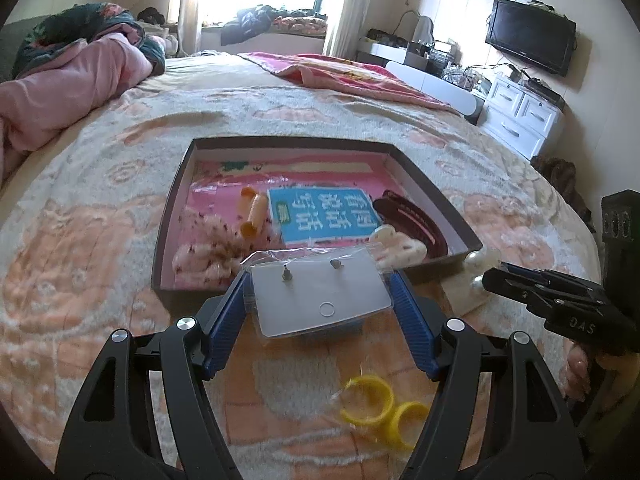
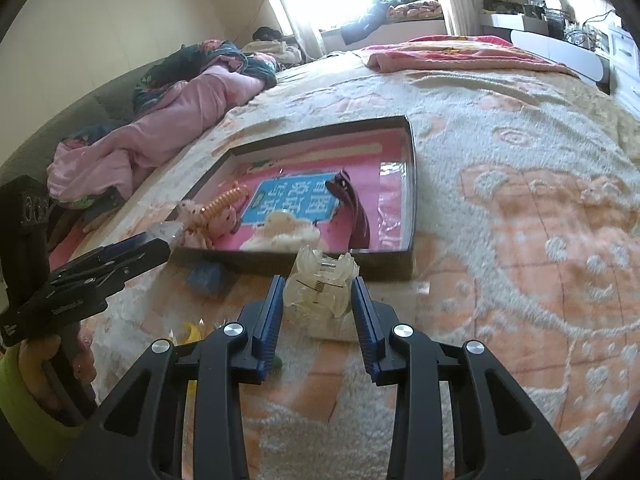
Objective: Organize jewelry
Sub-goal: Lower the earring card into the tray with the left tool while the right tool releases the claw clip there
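My left gripper is shut on a clear packet that holds two small earring studs. It hangs just before the near rim of a dark shallow box. My right gripper is shut on a clear claw hair clip in a transparent wrapper, close to the box near wall. In the box lie an orange curler, a dark red clip, a white clip and a fluffy pink scrunchie. Each view shows the other gripper at its edge: the right gripper and the left gripper.
Two yellow rings in a thin bag lie on the patterned bedspread under my left gripper. A small blue item lies before the box. A pink quilt is heaped at the far left, and white drawers stand past the bed's right edge.
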`<state>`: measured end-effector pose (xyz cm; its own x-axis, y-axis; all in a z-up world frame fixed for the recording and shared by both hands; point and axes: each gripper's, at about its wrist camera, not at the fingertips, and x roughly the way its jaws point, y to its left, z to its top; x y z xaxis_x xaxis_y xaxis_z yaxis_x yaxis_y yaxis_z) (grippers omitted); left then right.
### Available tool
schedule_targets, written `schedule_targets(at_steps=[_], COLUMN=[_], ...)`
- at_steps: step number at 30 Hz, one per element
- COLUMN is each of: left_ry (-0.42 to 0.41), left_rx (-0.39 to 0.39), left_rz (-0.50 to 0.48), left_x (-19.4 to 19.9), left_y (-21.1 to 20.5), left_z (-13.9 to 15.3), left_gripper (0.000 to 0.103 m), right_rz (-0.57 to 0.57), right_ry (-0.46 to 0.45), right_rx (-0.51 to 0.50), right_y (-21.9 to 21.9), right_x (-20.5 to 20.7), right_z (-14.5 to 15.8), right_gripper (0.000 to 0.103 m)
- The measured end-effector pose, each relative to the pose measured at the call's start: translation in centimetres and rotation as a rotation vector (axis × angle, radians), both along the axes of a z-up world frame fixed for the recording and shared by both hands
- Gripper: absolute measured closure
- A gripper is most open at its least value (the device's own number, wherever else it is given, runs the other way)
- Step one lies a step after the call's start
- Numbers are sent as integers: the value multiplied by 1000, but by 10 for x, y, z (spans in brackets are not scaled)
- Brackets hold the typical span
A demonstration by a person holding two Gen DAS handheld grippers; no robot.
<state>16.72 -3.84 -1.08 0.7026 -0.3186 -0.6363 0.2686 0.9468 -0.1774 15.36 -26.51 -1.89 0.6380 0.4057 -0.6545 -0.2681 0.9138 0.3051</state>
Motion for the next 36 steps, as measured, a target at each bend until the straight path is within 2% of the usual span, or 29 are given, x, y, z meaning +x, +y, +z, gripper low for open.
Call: schedule_targets(at_steps=[11,20,36], left_ry=[-4,24,57], left_rx=[24,46,59], left_rz=[-8,-9,-3], left_x=[33,62,79], left_y=[-15,-24,-29], left_z=[1,-10,-26], left_gripper=[41,41,41], right_rz=[-28,-58,-54], right_ry=[-54,-69,-100], right_rx=[-49,-104,-245], right_y=[0,-6,9], right_x=[26,50,95], right_z=[12,12,-1], right_gripper=[71,71,71])
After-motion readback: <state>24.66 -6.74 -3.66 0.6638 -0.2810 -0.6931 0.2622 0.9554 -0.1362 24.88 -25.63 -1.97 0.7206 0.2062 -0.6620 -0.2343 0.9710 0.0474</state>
